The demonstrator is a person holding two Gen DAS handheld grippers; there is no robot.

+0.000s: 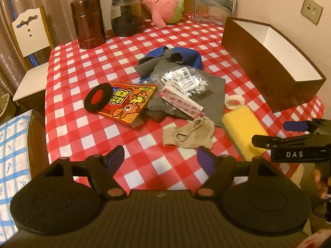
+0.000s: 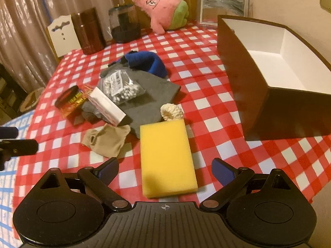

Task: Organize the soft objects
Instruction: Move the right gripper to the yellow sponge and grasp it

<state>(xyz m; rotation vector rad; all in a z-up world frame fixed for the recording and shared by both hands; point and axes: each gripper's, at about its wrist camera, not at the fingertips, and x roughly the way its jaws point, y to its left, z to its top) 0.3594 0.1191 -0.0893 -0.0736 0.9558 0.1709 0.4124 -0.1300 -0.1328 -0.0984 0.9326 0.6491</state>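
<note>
A yellow sponge lies flat near the table's front edge, between the fingers of my open right gripper, whose pads stand clear of it. My left gripper is open over bare tablecloth, just short of a beige stocking. A white scrunchie sits beyond the sponge. In the middle, a grey cloth and a blue cloth carry a bag of cotton swabs and a pink-white packet. A pink plush leans at the back. The brown box, white inside, holds nothing.
An orange packet and a black-red round pad lie left of the pile. A brown canister, a glass jar and a picture frame line the back. A white chair stands at the left.
</note>
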